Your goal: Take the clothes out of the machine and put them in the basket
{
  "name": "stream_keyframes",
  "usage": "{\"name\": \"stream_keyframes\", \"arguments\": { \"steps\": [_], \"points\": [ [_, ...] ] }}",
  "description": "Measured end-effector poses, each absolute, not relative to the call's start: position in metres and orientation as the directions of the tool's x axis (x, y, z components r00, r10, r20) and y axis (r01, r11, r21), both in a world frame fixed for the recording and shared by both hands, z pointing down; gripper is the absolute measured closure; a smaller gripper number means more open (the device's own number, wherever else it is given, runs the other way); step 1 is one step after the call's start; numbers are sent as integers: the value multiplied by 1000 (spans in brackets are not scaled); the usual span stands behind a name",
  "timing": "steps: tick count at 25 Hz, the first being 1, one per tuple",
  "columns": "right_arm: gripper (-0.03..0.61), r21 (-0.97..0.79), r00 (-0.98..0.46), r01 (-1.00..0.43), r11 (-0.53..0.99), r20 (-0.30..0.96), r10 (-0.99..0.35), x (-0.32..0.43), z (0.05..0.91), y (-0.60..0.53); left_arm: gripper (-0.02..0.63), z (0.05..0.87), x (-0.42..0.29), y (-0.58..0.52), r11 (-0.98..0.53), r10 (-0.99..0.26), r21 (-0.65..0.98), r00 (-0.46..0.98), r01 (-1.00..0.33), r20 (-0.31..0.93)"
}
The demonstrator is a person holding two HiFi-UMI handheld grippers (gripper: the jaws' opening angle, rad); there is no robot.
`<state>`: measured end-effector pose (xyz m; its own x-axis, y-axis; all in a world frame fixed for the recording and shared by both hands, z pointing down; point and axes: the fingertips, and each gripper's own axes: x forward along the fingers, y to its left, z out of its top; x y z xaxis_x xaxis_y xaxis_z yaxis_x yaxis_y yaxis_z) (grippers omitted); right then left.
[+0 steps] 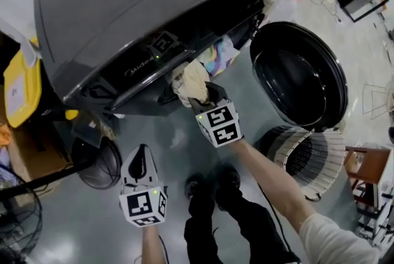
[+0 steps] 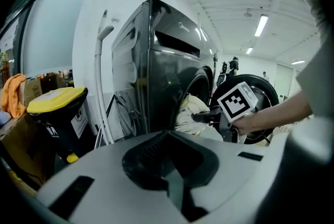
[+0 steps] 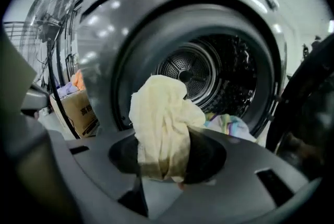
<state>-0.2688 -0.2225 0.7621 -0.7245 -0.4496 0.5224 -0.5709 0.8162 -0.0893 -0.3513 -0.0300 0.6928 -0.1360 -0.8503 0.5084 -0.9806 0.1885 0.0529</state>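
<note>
left tongs (image 1: 142, 154), right tongs (image 1: 199, 101): white, black-square marker cubes (image 1: 218, 124) | sleeve (image 1: 332, 241) white | trousers (image 1: 246, 226), shoes (image 1: 212, 186) black

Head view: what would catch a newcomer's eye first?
The right gripper clamps a crumpled cream cloth at the mouth of the dark grey front-loading washing machine. Right of it the round black door stands open, with a striped woven basket on the floor beside it.

I note even overhead light from ceiling strip lights (image 2: 261, 25), soft glare spots on the machine (image 3: 104, 35) front, sheen on the floor (image 1: 86, 232), drum (image 3: 209, 77) dim inside, cream cloth (image 3: 162, 124) sharp, gripper views fisheye-bent, corners black, near foreground blurred.
</note>
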Motion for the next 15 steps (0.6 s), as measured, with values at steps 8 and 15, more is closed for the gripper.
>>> {"name": "stream_keyframes", "arguments": {
  "steps": [8,15],
  "points": [
    [419,-76,-722,-577,813,513,-464,-237,690,-193,595,634,-329,-43,140,-861,72,-85,-988,501],
    [423,-70,-722,-603,794,472,-506,-205,613,-168,595,580,-316,-44,138,-874,86,-80,-987,479]
  ]
}}
